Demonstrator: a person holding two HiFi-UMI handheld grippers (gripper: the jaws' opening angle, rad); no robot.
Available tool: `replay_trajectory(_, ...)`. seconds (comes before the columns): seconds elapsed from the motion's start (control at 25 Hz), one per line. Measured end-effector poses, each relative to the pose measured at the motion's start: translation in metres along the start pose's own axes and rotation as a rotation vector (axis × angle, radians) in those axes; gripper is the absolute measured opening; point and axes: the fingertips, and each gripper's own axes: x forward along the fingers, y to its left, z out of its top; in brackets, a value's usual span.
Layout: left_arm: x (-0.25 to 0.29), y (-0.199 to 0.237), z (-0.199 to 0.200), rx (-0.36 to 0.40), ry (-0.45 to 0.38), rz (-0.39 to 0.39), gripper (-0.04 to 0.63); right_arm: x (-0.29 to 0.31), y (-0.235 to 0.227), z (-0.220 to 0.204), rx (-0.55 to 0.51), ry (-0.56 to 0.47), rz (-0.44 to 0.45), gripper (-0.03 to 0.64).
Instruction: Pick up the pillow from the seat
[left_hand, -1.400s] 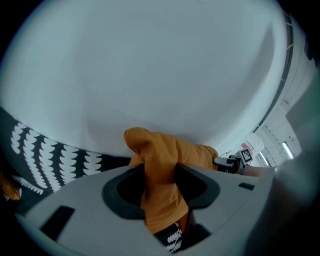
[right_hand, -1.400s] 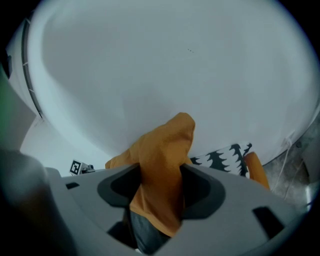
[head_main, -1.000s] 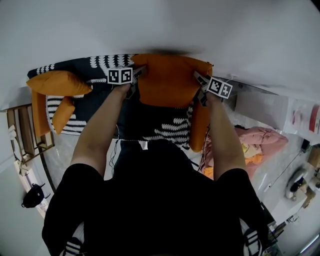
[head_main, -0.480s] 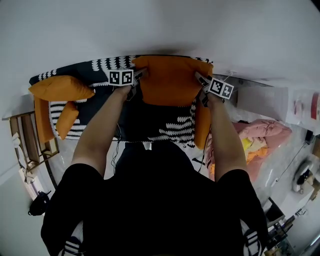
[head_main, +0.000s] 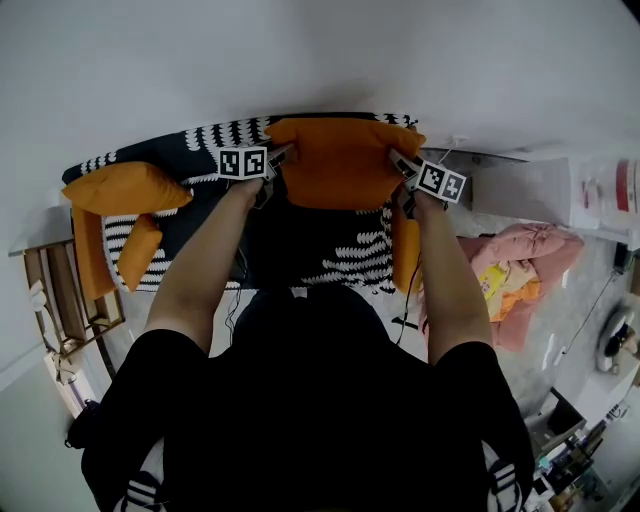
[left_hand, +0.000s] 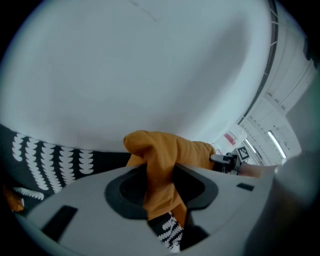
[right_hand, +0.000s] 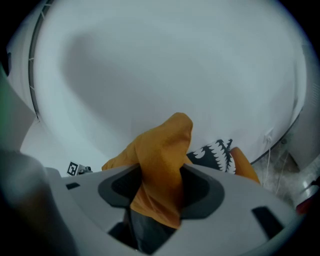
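Pillow (head_main: 340, 162) pinched at both ends
Long axis runs sideways over the seat's (head_main: 330, 262) back edge; left gripper (head_main: 279, 160) and right gripper (head_main: 399, 166) each clamp a corner tight (equally near).

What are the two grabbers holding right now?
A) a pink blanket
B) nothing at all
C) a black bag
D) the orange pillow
D: the left gripper and the right gripper each have fabric of the orange pillow pinched tight between their jaws, one at each side of it.
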Motion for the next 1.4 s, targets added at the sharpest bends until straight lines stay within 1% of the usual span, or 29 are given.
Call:
replay_trajectory(0.64, -0.04, -0.044, 0.002, 0.064, -0.034, -0.074, 0.153, -0.06, 0.039, -0.011, -0.018, -0.091, -0.009, 0.23)
replay_trajectory(0.88, -0.054, -0.06, 0.005, 0.041, -0.051, -0.11, 0.153, -0.081, 0.054, -0.01, -0.022, -0.127, -0.015, 0.23)
replay_trajectory(1.24, -0.076, -0.082, 0.011, 0.112, -0.047, -0.161, 0.153, -0.112, 0.076, -0.019, -0.02, -0.172, -0.011, 0.229)
replay_trajectory(1.4, -0.082, -0.09, 0.015, 0.126, -0.051, -0.184, 0.152, -0.125, 0.085, -0.022, -0.021, -0.19, -0.017, 0.23)
